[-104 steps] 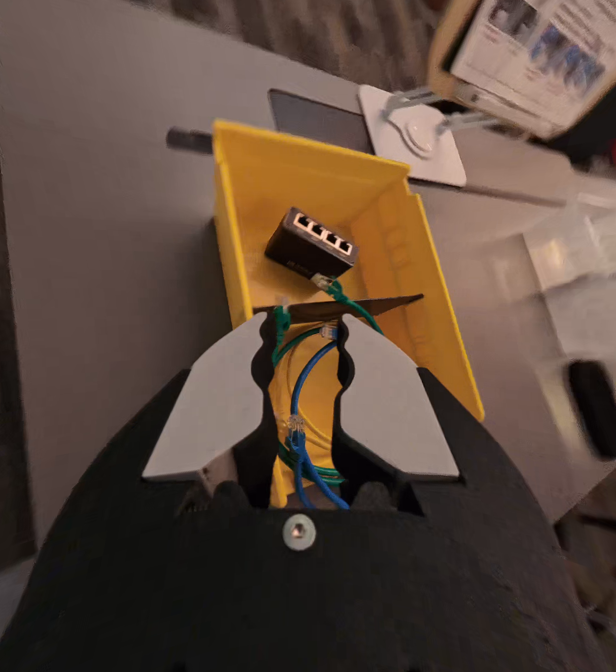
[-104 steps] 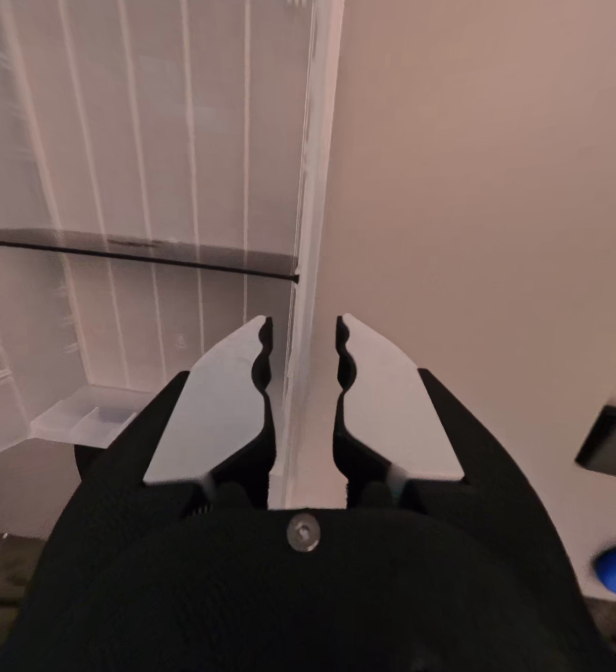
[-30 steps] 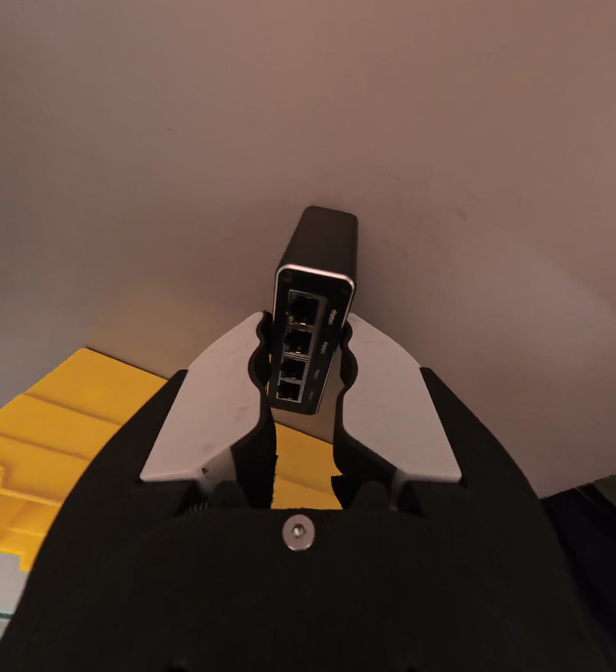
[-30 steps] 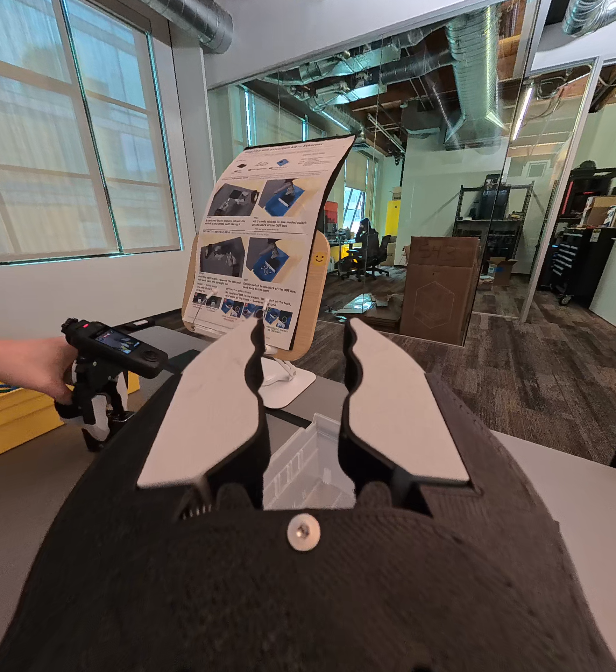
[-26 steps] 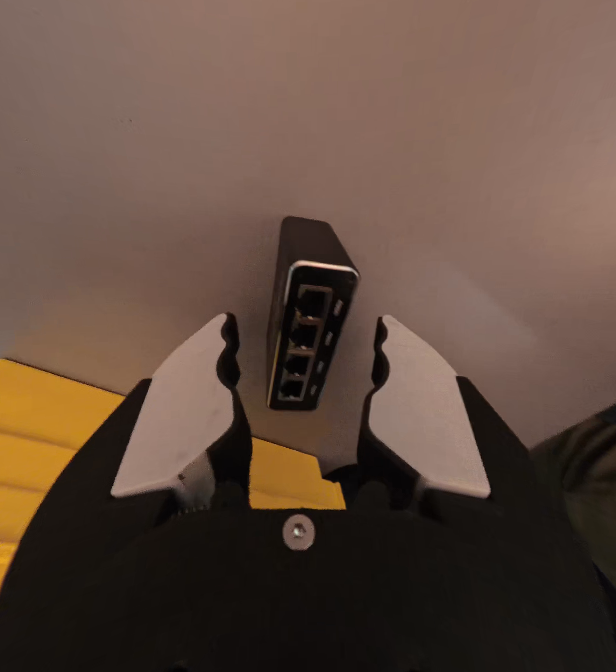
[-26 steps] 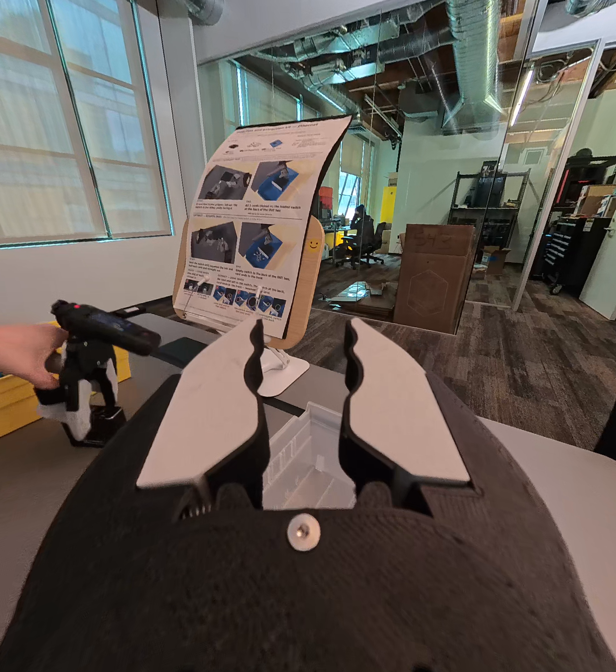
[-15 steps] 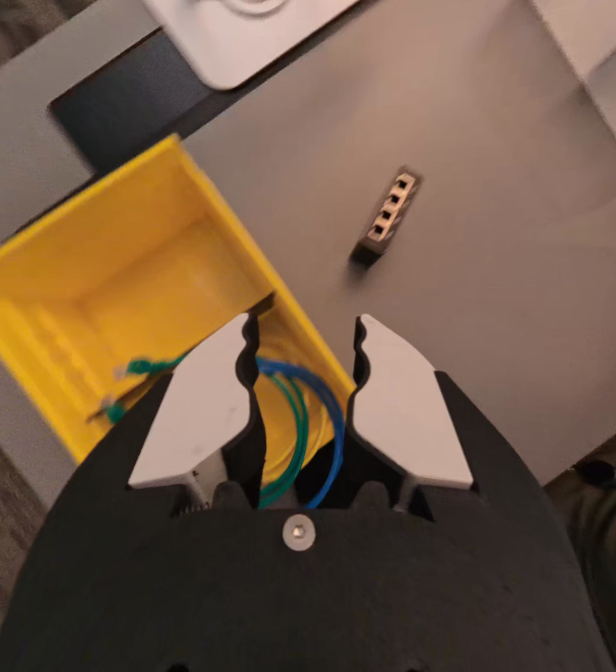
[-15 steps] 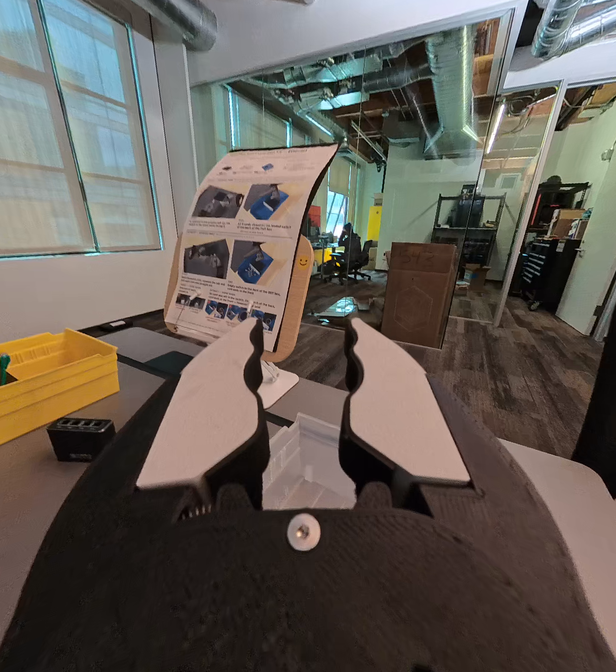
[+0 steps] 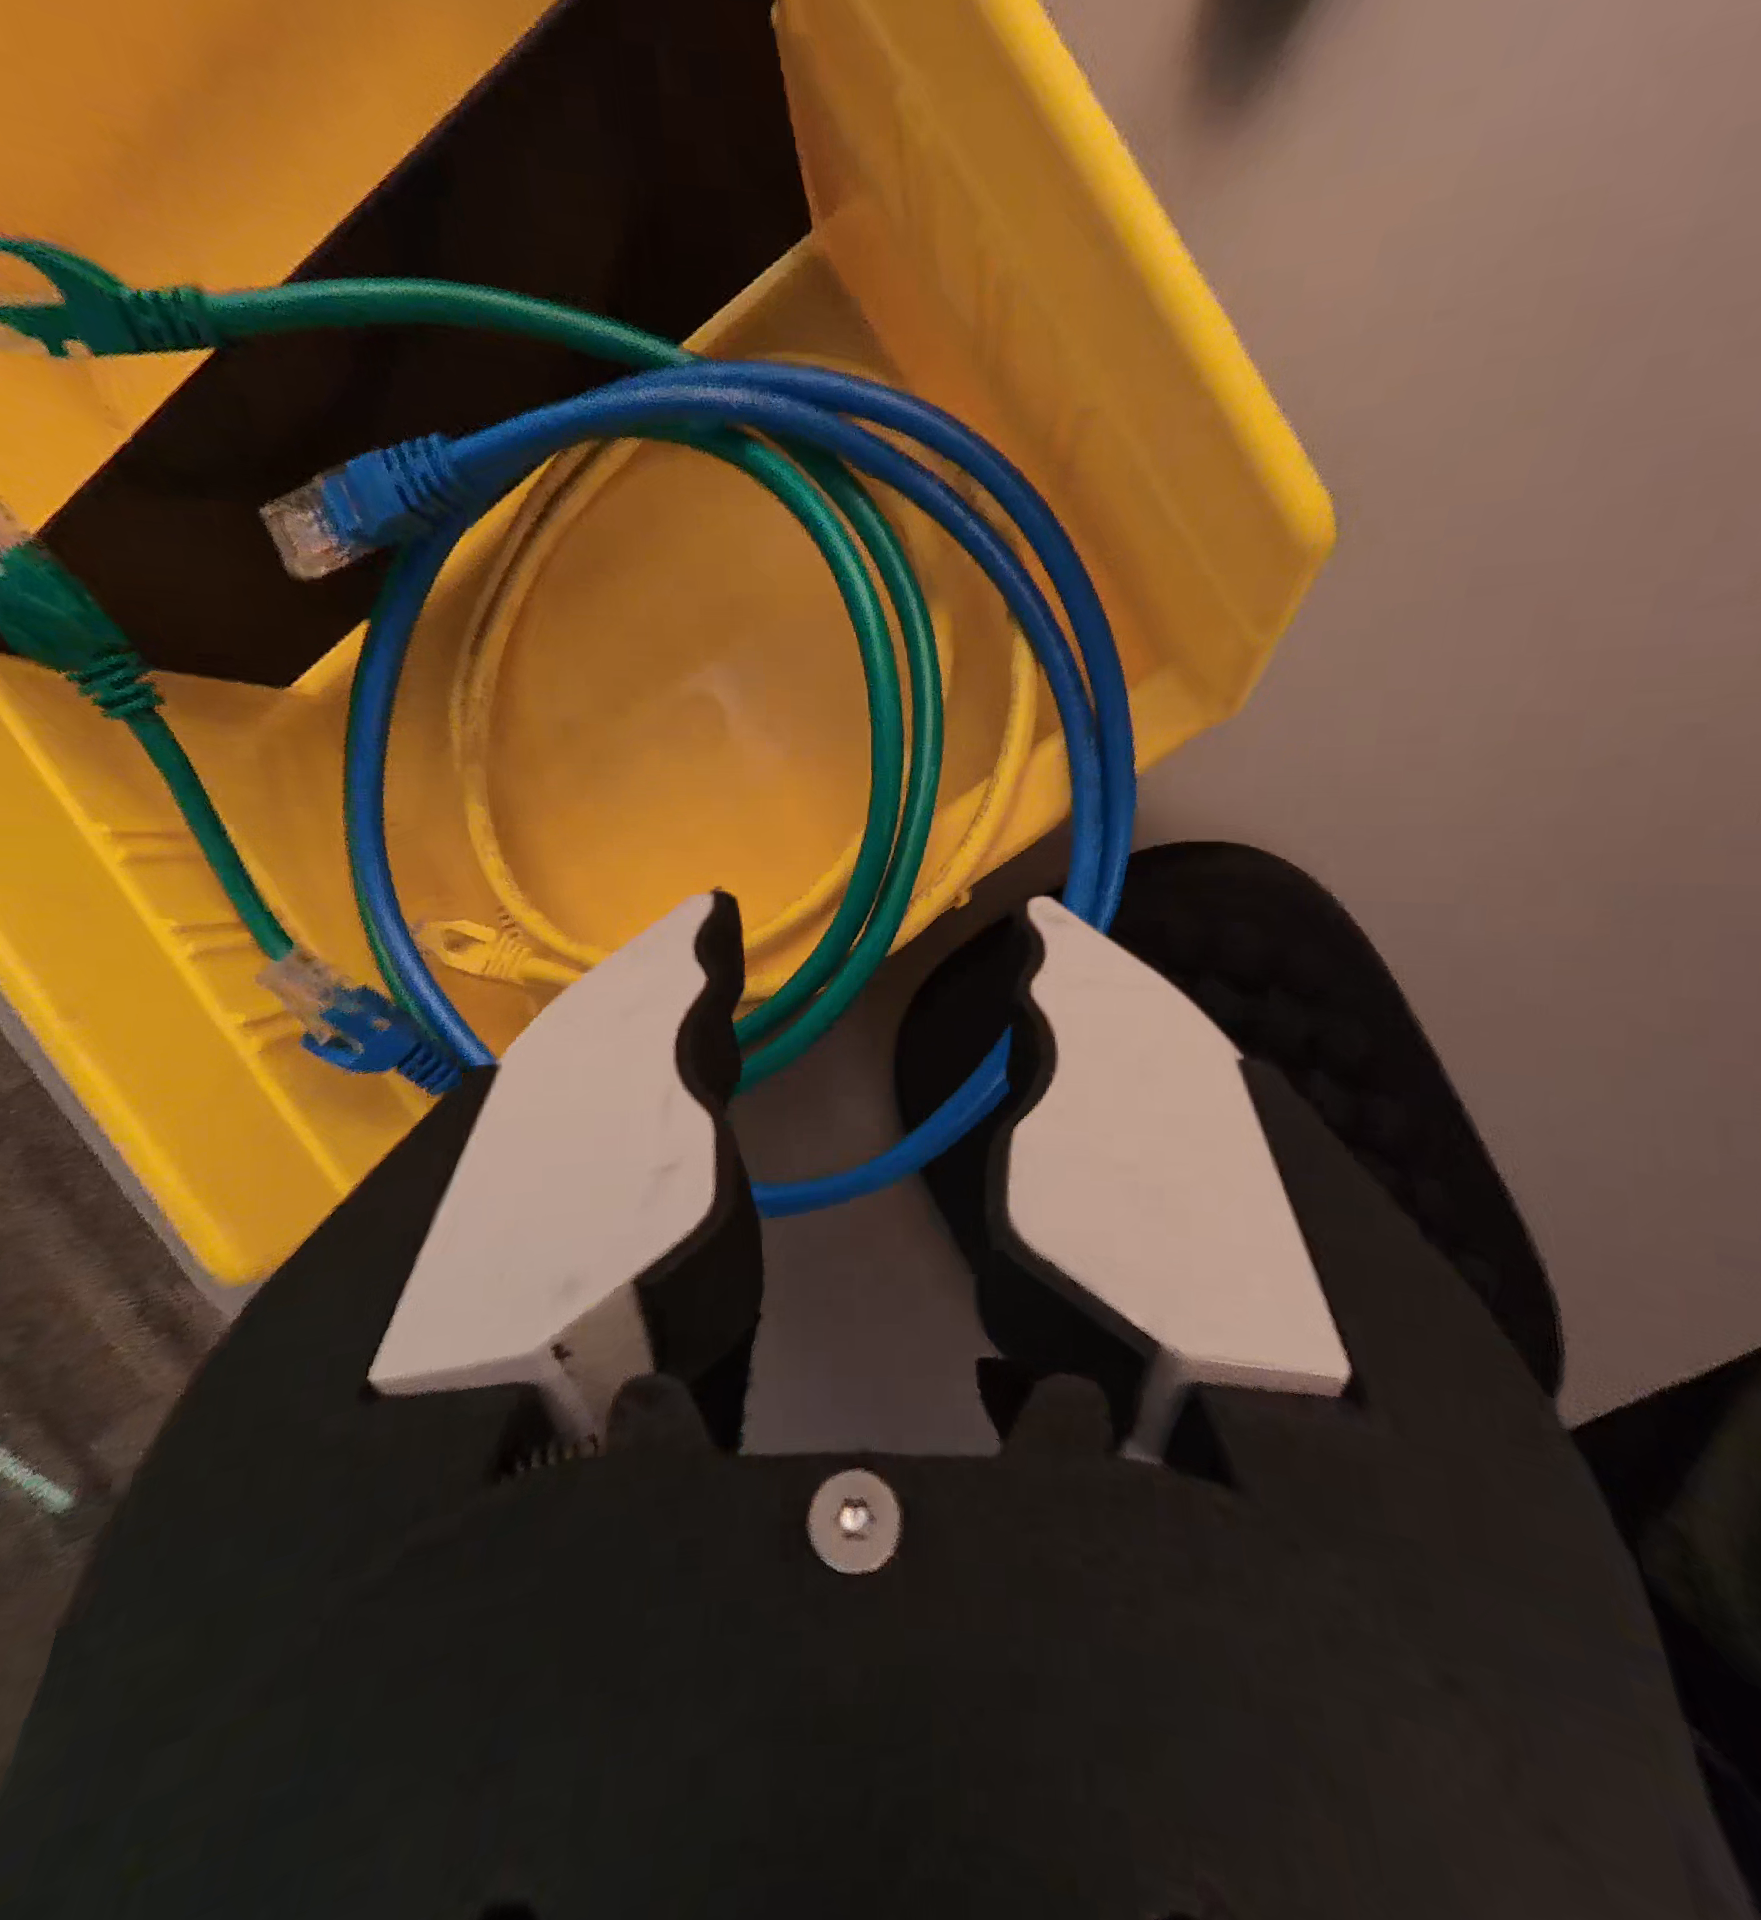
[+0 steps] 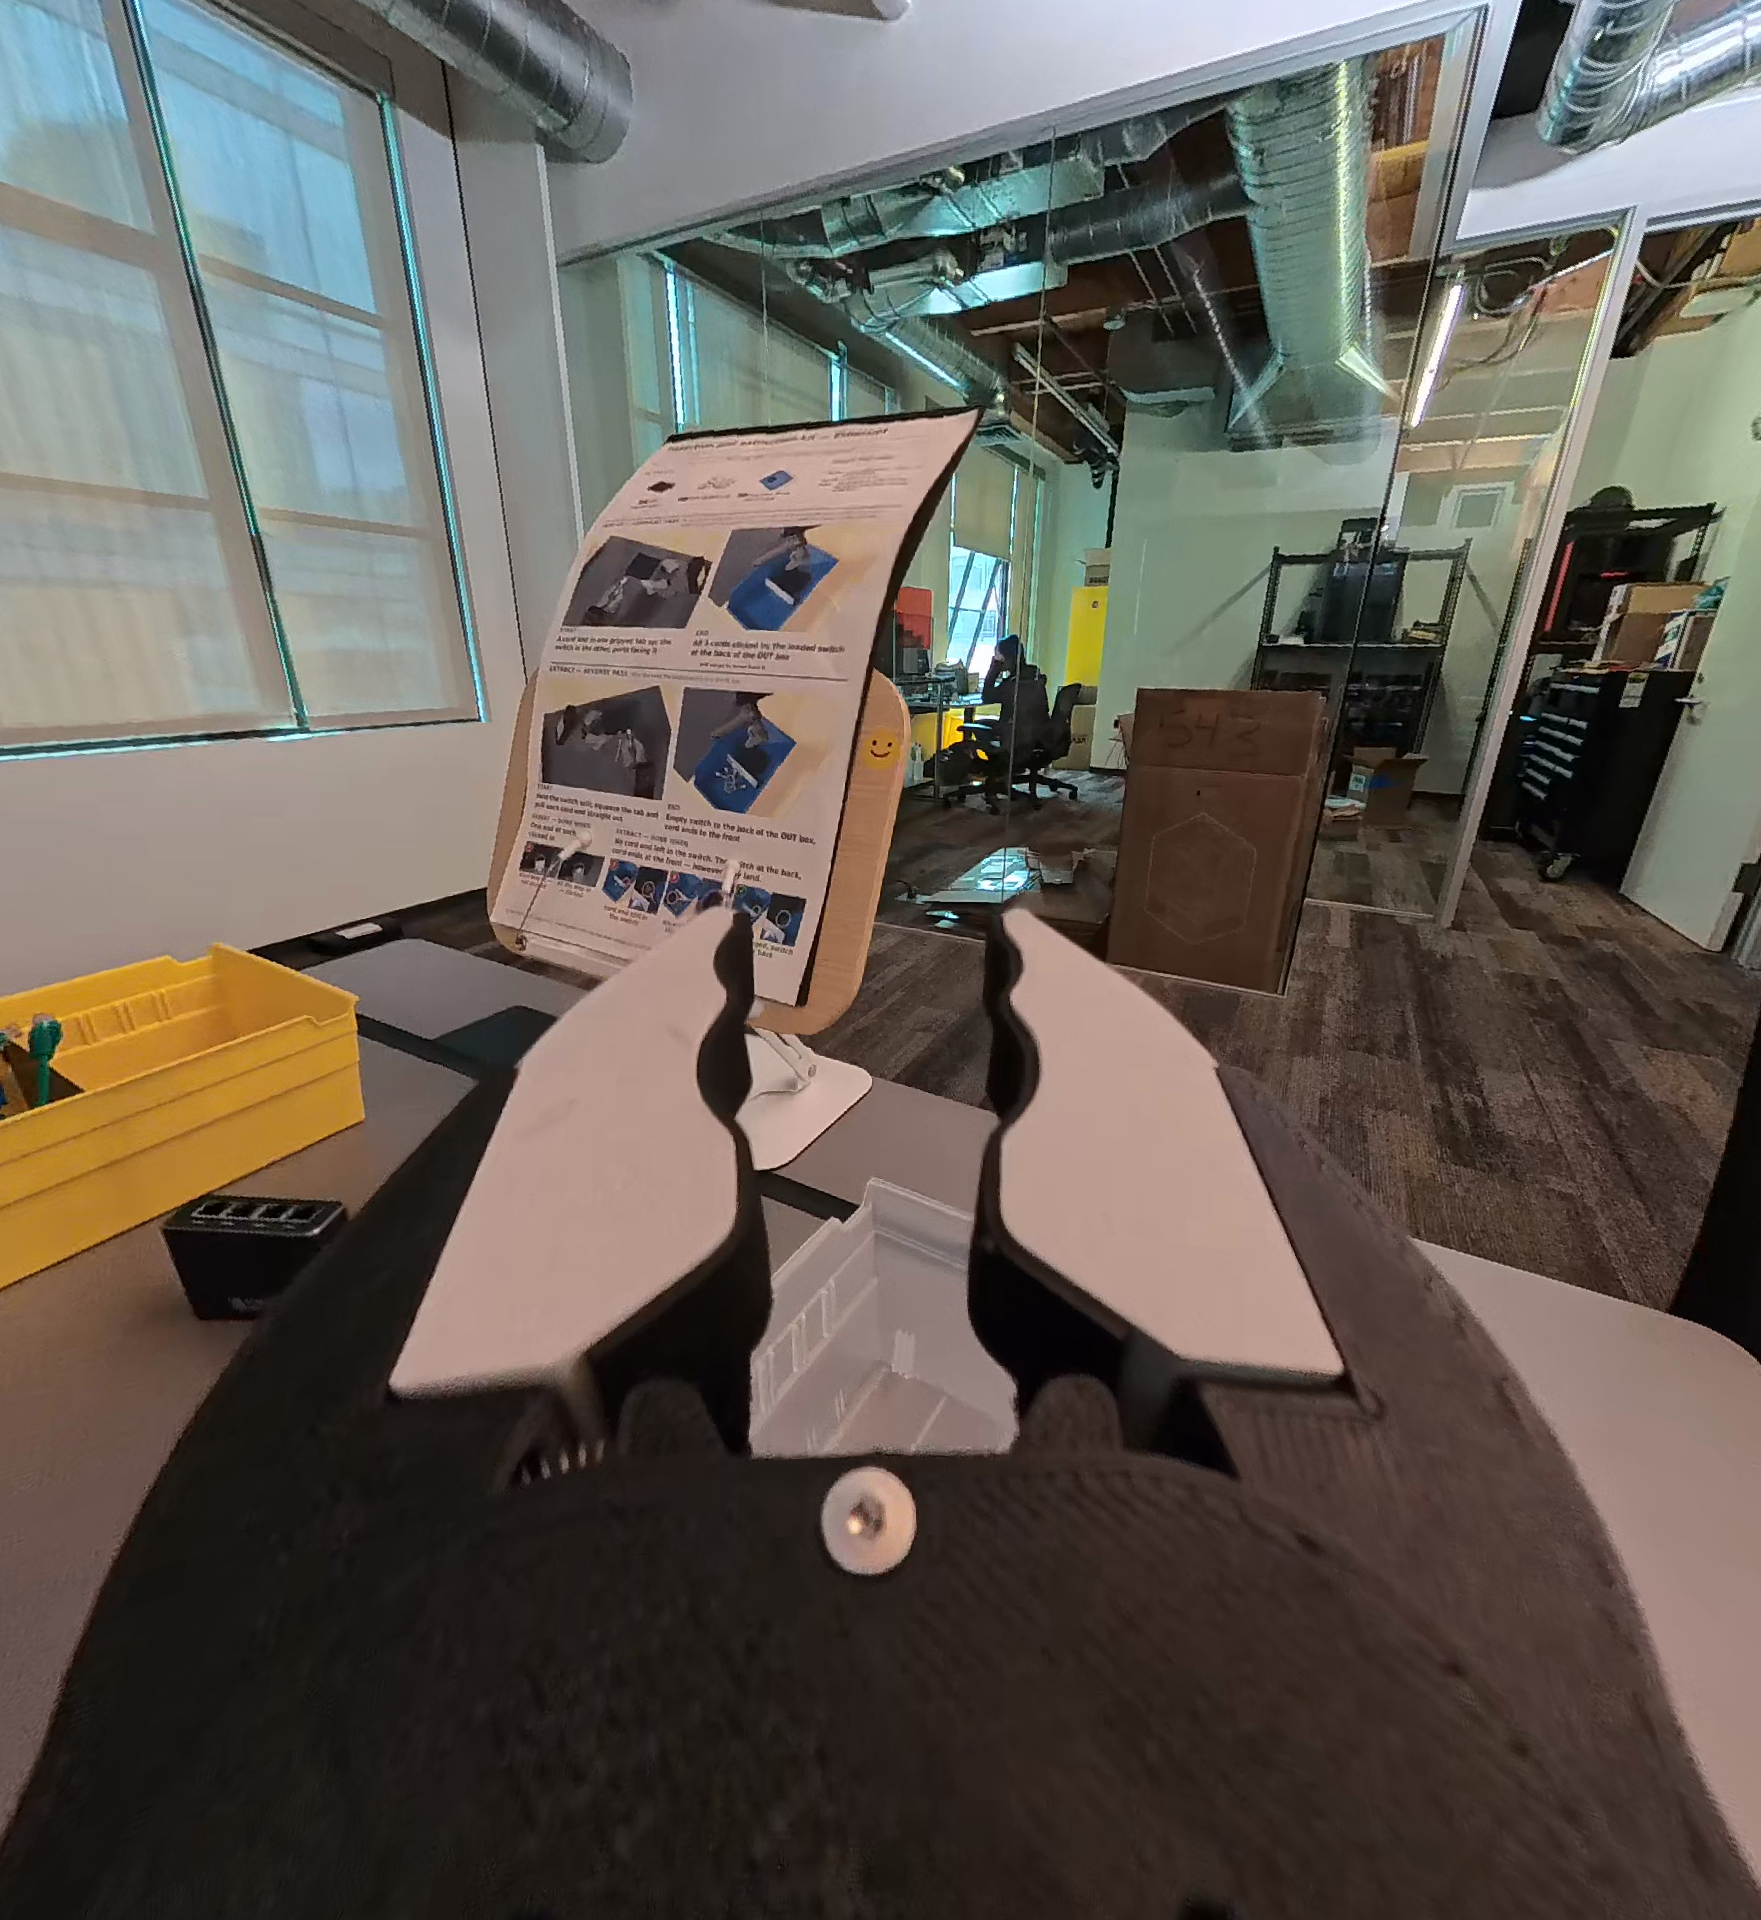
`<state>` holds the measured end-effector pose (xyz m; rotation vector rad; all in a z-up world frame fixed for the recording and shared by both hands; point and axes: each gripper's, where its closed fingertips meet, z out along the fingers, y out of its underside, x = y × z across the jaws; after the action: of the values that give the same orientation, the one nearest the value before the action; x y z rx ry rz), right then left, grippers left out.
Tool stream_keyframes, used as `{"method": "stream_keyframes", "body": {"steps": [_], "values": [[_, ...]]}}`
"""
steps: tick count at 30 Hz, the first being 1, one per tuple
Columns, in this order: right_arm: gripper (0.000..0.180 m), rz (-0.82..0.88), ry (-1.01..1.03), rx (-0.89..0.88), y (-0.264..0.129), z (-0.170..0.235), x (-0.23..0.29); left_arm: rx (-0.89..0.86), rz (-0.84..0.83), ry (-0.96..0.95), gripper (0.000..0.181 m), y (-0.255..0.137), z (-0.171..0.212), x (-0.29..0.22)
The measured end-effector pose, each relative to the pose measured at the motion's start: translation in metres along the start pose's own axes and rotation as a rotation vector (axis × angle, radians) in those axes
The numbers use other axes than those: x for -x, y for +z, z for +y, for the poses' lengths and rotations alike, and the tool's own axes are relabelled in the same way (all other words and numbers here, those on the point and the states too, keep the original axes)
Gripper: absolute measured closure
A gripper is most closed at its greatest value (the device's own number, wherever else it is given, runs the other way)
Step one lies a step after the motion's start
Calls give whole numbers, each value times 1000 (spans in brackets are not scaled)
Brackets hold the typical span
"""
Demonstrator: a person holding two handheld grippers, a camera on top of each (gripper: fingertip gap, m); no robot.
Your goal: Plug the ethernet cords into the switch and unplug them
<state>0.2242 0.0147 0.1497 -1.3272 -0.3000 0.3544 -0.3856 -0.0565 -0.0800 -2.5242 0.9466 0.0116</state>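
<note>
My left gripper (image 9: pixel 874 997) hangs over the yellow bin (image 9: pixel 1146 343), its jaws apart and empty. Below lie three coiled ethernet cords: a blue cord (image 9: pixel 1063 623), a green cord (image 9: pixel 886 644) and a pale yellow cord (image 9: pixel 486 800). I judge them light and springy, with small, brittle clear plugs, so I would grip the blue cord by its ribbed boot (image 9: pixel 398 483) just behind the plug. The black switch (image 10: pixel 252 1252) sits on the grey table (image 10: pixel 55 1455) just beside the bin. My right gripper (image 10: pixel 865 956) is also parted and holds nothing. The gripper body hides the coils' near side, and motion blur softens the plugs' latches.
</note>
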Motion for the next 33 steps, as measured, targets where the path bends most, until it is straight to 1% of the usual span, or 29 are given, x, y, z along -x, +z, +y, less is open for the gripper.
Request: {"method": "stream_keyframes", "body": {"steps": [1,3,5,8,11,13,14,16,18,21,27,30,33], "values": [[137,-1,-7,13,2,2,1,-10,36,-12,129,0,-4,-3],[137,0,-22,42,5,7,2,-22,77,-26,126,-1,-13,-5],[137,0,-38,66,7,11,4,5,58,2,126,1,-14,-2],[137,-5,-50,91,10,16,5,90,51,43,126,12,-7,0],[137,-15,-51,102,12,19,7,163,117,46,129,26,2,-3],[137,-18,-51,109,13,21,8,229,183,60,141,32,11,-6],[137,-19,-53,112,13,21,8,235,215,57,144,32,11,-8],[137,-18,-57,118,13,22,8,239,256,46,152,28,8,-9],[137,-17,-60,121,13,22,7,221,258,51,157,21,2,-6],[137,-18,-60,126,13,23,7,200,257,77,169,8,-5,-4],[137,-15,-61,138,13,26,5,212,231,109,172,-3,-6,5],[137,-13,-61,137,13,27,4,190,212,107,174,-16,-12,12],[137,-12,-61,141,13,28,3,165,151,104,175,-32,-21,23]]}}
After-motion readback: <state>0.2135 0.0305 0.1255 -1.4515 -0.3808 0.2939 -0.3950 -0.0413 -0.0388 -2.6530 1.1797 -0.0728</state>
